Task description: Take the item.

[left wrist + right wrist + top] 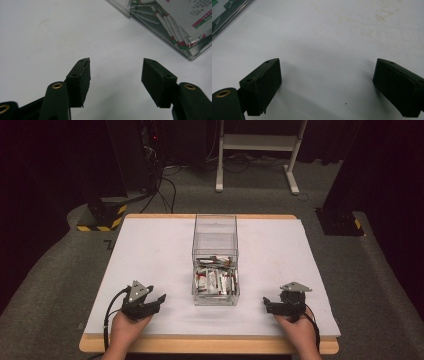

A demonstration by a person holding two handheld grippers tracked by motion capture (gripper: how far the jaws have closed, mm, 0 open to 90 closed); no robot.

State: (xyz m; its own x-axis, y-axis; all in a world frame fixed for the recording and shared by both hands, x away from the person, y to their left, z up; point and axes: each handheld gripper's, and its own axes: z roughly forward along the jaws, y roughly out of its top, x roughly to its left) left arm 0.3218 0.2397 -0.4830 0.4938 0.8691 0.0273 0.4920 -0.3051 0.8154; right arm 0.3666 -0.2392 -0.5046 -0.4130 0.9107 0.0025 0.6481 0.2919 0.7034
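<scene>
A clear plastic box [215, 232] stands in the middle of the white table top [150, 255], its near half filled with several white sachets [215, 281] printed in red and green. My left gripper [159, 301] rests on the table to the box's left front, open, nothing between its jaws. In the left gripper view the left gripper [116, 68] points past the box corner [190, 53]. My right gripper [266, 304] lies to the box's right front, open and empty. The right gripper [327, 68] shows over bare table, with the box edge [229, 17] at upper left.
The white board lies on a wooden table with its edge [210, 345] near the person. Beyond it are grey carpet, a white desk frame [260, 150], cables [165, 185] and black stands with yellow-black striped bases [102, 217].
</scene>
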